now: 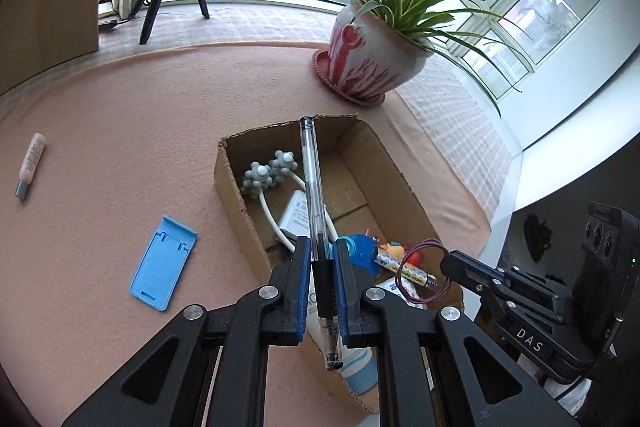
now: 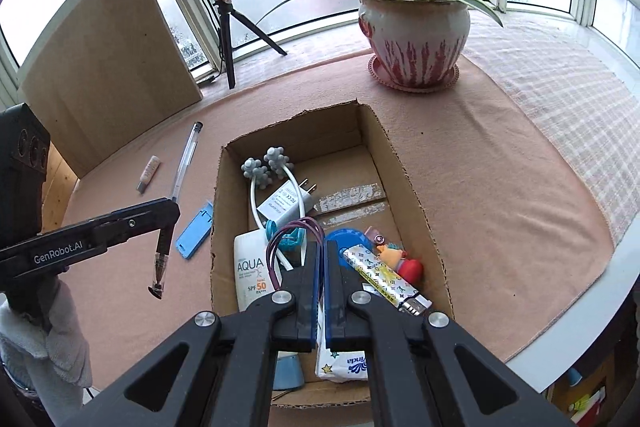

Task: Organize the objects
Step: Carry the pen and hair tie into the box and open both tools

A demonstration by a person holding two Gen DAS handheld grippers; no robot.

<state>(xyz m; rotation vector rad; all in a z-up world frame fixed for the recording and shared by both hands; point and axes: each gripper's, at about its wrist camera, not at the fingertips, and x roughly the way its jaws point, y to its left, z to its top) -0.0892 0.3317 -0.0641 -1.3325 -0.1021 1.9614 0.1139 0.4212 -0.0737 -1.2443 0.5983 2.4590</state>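
My left gripper (image 1: 322, 247) is shut on a clear pen (image 1: 312, 187) with a black grip, held tilted above an open cardboard box (image 1: 230, 187). The right wrist view shows that left gripper (image 2: 168, 215) left of the box (image 2: 296, 143), the pen (image 2: 182, 163) slanting up past it. My right gripper (image 2: 323, 245) is shut on a thin purple loop (image 2: 272, 255), over the near part of the box. In the left wrist view the right gripper (image 1: 446, 261) hangs by the box's near right corner with the purple loop (image 1: 397, 279) dangling from its tip.
The box holds a grey massage roller (image 2: 264, 165), white charger (image 2: 284, 207), sunscreen tube (image 2: 250, 271), patterned lighter (image 2: 384, 277), a toy and tissues. On the pink cloth left of it lie a blue phone stand (image 1: 162, 263) and a small tube (image 1: 31, 165). A potted plant (image 2: 414, 39) and a ring-light tripod (image 2: 228, 39) stand behind.
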